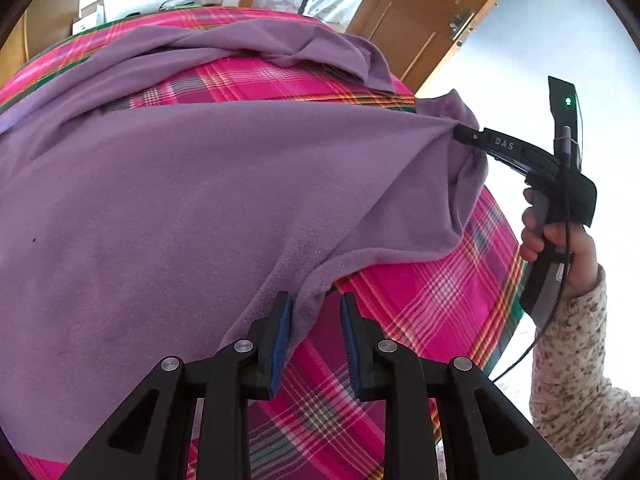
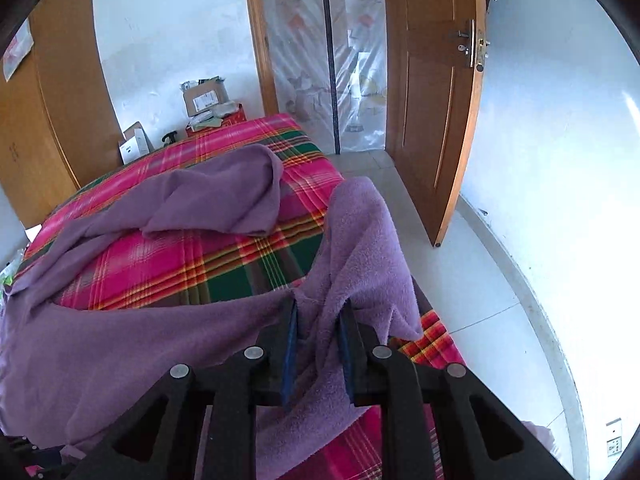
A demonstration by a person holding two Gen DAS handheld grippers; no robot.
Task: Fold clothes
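Note:
A purple fleece garment (image 1: 200,200) lies spread over a bed with a pink plaid sheet (image 1: 420,300). My left gripper (image 1: 316,308) stands open at the garment's near edge, a fold of cloth lying against its left pad and the sheet showing in the rest of the gap. My right gripper (image 1: 460,134) is shut on a bunched corner at the bed's right edge, with taut creases running from it. In the right wrist view the garment (image 2: 120,352) fills the gap of the right gripper (image 2: 318,316) and drapes over it. A loose part (image 2: 224,192) lies crumpled farther back.
A person's hand (image 1: 560,240) in a floral sleeve holds the right gripper off the bed's right side. Cardboard boxes (image 2: 204,98) stand beyond the far end. A wooden wardrobe (image 2: 48,120) is at the left, an open door (image 2: 432,120) and tiled floor (image 2: 480,280) at the right.

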